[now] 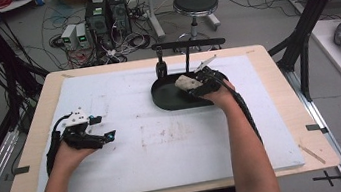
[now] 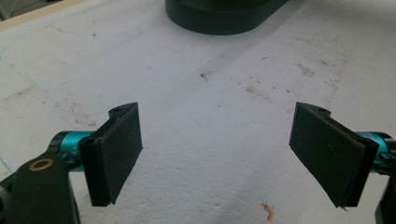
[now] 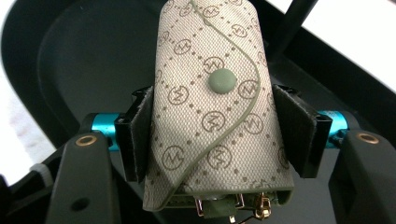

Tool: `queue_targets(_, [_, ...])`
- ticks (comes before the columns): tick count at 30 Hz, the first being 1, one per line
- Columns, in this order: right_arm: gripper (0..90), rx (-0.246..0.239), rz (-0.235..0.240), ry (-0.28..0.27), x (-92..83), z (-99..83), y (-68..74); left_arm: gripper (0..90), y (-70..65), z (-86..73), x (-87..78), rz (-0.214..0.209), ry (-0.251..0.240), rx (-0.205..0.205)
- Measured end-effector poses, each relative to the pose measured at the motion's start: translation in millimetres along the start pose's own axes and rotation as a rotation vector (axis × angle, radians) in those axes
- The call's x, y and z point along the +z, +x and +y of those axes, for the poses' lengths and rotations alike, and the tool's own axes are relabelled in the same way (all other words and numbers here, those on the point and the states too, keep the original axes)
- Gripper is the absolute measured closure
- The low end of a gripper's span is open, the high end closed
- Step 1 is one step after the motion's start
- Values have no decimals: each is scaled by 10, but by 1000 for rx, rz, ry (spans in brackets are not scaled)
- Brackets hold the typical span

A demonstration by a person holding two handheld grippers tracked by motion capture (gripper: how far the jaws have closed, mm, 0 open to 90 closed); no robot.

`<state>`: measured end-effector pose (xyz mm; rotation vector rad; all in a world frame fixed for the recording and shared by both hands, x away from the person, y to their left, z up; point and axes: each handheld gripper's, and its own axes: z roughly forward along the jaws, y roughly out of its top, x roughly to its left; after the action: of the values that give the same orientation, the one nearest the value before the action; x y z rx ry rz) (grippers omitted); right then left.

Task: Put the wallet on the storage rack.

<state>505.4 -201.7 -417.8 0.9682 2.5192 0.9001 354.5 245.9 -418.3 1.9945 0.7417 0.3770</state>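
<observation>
One camera overhead, one riding each gripper.
High view looks down the table; both gripper views sit close, sharing the oval black plastic tray (image 1: 161,97) (image 2: 219,23) (image 3: 70,60).

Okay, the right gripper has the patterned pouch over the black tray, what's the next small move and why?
Probably lower the pouch a little further and then open the fingers. The right gripper is clamped on its sides and already sits over the black tray, so a short descent should set it inside. The left gripper rests open, apart.
</observation>
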Motion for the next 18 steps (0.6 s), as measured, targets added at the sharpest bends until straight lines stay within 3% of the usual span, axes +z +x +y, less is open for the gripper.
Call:
queue_targets(5, [356,-5,-12,34,82,-19,-7,169,2,2,-4,-4,-4,4])
queue_targets(12, [329,31,-1,59,132,-46,-20,169,-1,0,2,-6,2,4])
queue_targets(18, [252,59,-12,30,47,-36,-28,169,-4,-1,7,-4,10,4])
